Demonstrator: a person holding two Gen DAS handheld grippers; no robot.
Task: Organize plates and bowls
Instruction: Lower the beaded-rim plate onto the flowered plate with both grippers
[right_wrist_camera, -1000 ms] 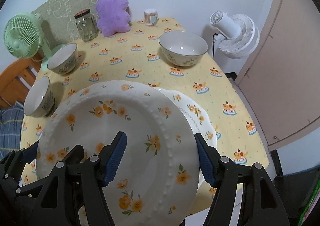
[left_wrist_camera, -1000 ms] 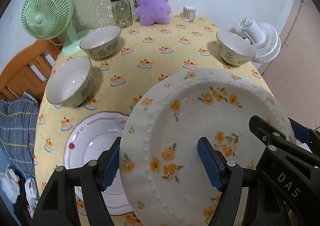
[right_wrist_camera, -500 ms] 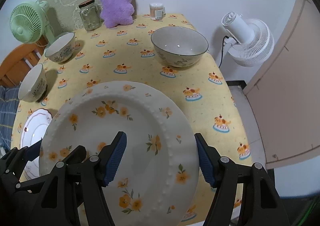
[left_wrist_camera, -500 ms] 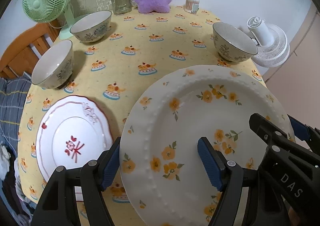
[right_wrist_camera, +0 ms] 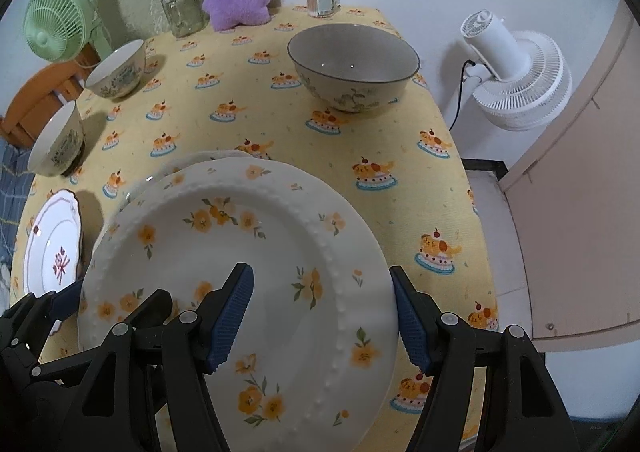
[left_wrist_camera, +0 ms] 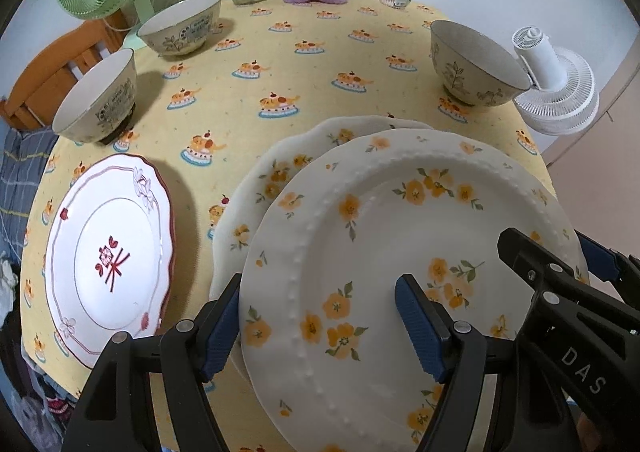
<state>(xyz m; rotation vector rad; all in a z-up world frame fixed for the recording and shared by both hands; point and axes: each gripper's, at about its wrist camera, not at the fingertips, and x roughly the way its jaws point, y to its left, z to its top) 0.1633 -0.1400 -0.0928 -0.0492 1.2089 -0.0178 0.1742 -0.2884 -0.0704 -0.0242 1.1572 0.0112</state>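
I've got the round white beaded-rim plate with orange flowers (left_wrist_camera: 400, 252) pinched by both claws, left claw (left_wrist_camera: 320, 328) at its 9 o'clock edge, right claw (right_wrist_camera: 322, 316) at 3, hovering over the scalloped floral plate (left_wrist_camera: 288, 167) on the table (left_wrist_camera: 312, 63); next: lower level, centre, release.

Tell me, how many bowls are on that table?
3. Two bowls sit near the green fan: one by it, one at the table's edge. The third stands by the white fan. The held plate could hide more.

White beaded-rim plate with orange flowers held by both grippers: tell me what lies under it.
A scalloped white floral plate on the yellow tablecloth; only its far-left rim shows, the rest is covered.
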